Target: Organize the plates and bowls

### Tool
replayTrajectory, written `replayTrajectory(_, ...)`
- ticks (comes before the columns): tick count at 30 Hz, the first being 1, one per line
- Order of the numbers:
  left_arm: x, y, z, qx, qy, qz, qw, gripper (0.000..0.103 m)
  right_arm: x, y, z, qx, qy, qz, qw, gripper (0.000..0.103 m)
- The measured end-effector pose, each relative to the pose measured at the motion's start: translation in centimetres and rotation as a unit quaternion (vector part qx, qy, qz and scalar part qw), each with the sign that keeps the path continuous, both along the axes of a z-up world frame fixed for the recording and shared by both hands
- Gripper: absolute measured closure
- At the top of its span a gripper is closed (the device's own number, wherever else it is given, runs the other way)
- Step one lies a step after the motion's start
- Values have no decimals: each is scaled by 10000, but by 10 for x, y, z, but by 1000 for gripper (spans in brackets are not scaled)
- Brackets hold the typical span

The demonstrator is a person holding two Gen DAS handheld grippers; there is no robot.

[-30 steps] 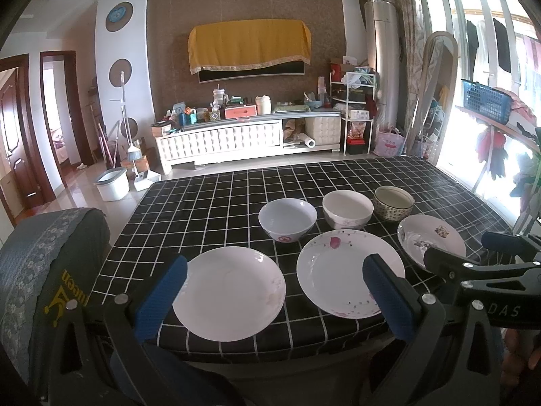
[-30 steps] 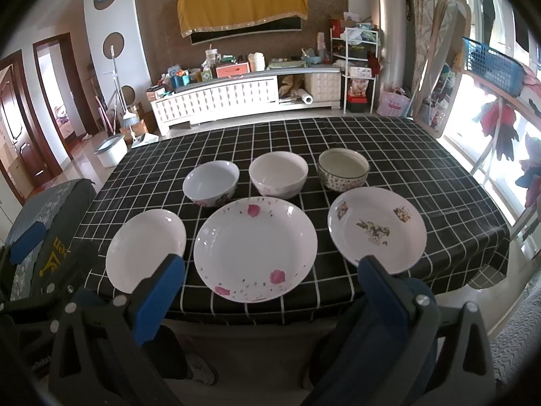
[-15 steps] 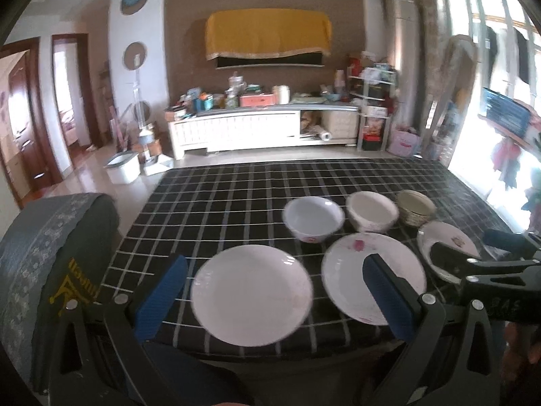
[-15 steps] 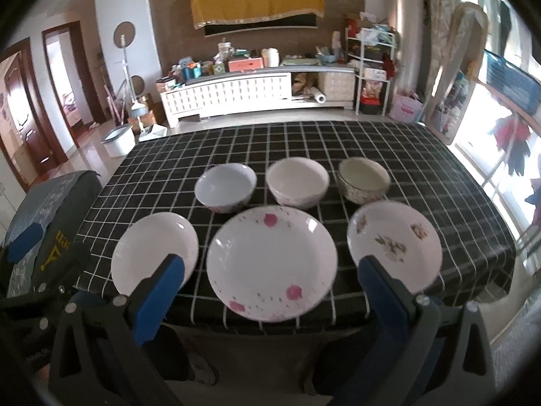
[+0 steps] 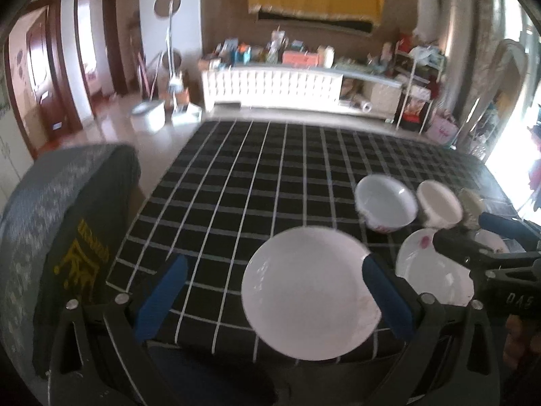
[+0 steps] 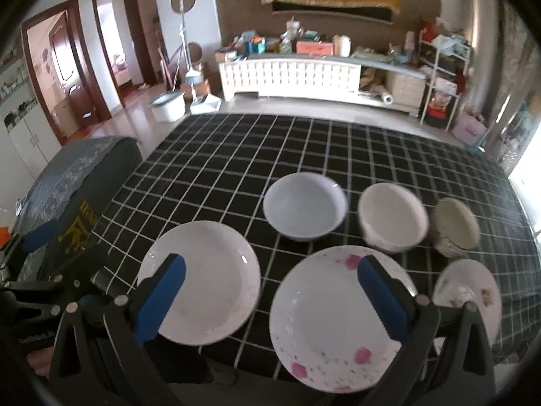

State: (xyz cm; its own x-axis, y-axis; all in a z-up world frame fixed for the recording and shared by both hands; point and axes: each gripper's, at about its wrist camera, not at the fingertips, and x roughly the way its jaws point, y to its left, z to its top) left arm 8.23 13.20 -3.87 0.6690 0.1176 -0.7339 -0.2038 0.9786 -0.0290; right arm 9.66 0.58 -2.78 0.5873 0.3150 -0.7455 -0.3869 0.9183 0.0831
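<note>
On the near edge of the desk (image 6: 338, 142), three plates lie in a row with three bowls behind them. From the right wrist view, the plain white plate (image 6: 203, 280) sits at 8 o'clock of the layout, the pink-flowered plate (image 6: 334, 318) at 6 o'clock and the small printed plate (image 6: 473, 291) at 4 o'clock. The pale blue bowl (image 6: 304, 206), the cream bowl (image 6: 392, 216) and the patterned bowl (image 6: 453, 230) stand behind them, close together.

Handling, as judged: all six items look like glazed ceramic, so they are rigid, moderately heavy, smooth and breakable. A plate lies flat on the cloth, so take hold at the near rim, one finger under the lip and one on top. Grip a bowl across its wall at the rim. Set each piece down gently when stacking; glaze on glaze slides.

The left tool (image 5: 274, 297) is spread wide and empty, with the plain white plate (image 5: 307, 291) between its fingers' lines. The right tool (image 6: 267, 297) is also wide and empty, above the gap between the two larger plates. A covered chair (image 6: 67, 189) stands at 9 o'clock of the desk.
</note>
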Motion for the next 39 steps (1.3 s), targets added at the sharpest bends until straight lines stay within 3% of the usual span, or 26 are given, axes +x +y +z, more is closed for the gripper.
replayTrajectory(2,10,9,-21,-112,311,108,9994,12,7,9,-12,-71,174,136,9997,13)
replayTrajectory(4,19,17,-42,-270,620,194,9975,26,16,15,-27,-153,404,206,9989,19)
replayTrajectory(6,26,26,-63,-477,925,275,9942,47,25,19,-44,-157,666,275,9973,31)
replayTrajectory(8,33,32,-83,-627,1192,327,9903,55,31,19,-56,-150,850,310,9958,35)
replayTrajectory(10,37,34,-95,-646,1372,333,9879,56,35,19,-64,-163,975,368,9944,40)
replayTrajectory(12,41,36,-105,-663,1499,345,9859,68,41,20,-74,-232,1103,372,9929,45)
replayTrajectory(19,47,40,-118,-739,1670,389,9824,75,49,28,-95,-326,1373,475,9889,60)
replayTrajectory(24,50,40,-124,-962,1672,197,9810,92,47,31,-107,-422,1496,425,9869,86)
replayTrajectory(39,50,53,-121,-1049,1726,308,9789,92,55,37,-107,-411,1527,231,9871,86)
